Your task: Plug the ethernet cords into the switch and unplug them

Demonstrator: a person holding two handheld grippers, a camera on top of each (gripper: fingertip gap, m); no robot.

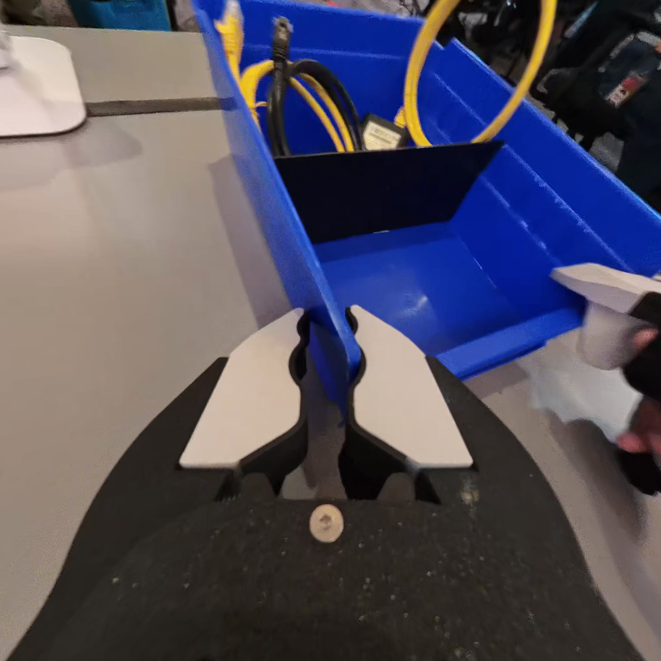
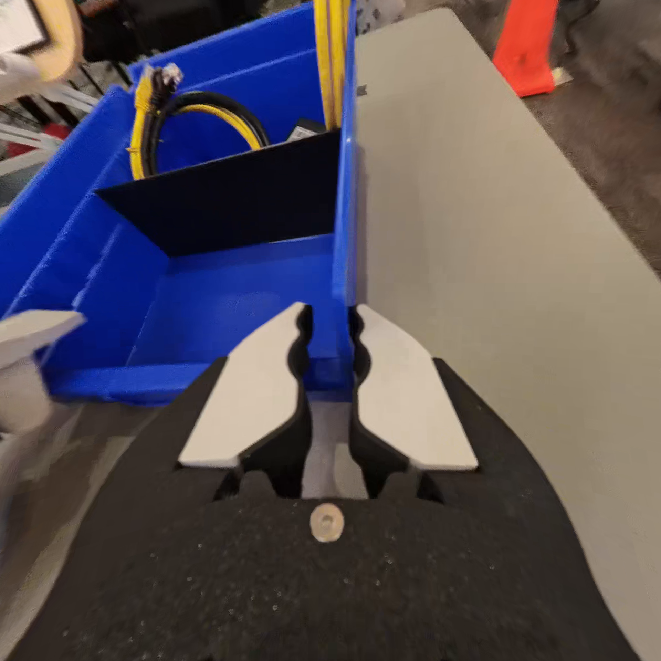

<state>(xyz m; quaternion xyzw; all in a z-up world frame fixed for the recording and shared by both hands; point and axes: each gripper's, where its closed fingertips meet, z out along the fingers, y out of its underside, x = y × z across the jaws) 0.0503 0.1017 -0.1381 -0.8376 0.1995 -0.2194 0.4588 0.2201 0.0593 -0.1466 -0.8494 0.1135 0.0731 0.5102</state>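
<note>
A blue bin [image 1: 536,161] stands on the grey table [image 1: 107,250]. A black divider [image 1: 375,186] splits it. Behind the divider lie yellow ethernet cords [image 1: 322,103], a black cord [image 1: 282,93] and a small black box [image 1: 382,134]. The near compartment holds nothing. My left gripper [image 1: 325,311] is shut on the bin's left wall near the front corner. My right gripper [image 2: 331,305] is shut on the bin's right wall [image 2: 345,214] near the front corner. Each gripper shows in the other view, the right one [image 1: 604,286] and the left one [image 2: 35,329]. The cords [image 2: 143,125] show in the right wrist view too.
A white stand base [image 1: 35,86] sits on the table at far left. A person's gloved hand [image 1: 644,375] holds the right gripper. An orange object [image 2: 525,50] stands on the floor beyond the table's right edge. A yellow cord loop [image 1: 529,71] rises above the bin. Across from one pair of fingers to the other is roughly 20 centimeters.
</note>
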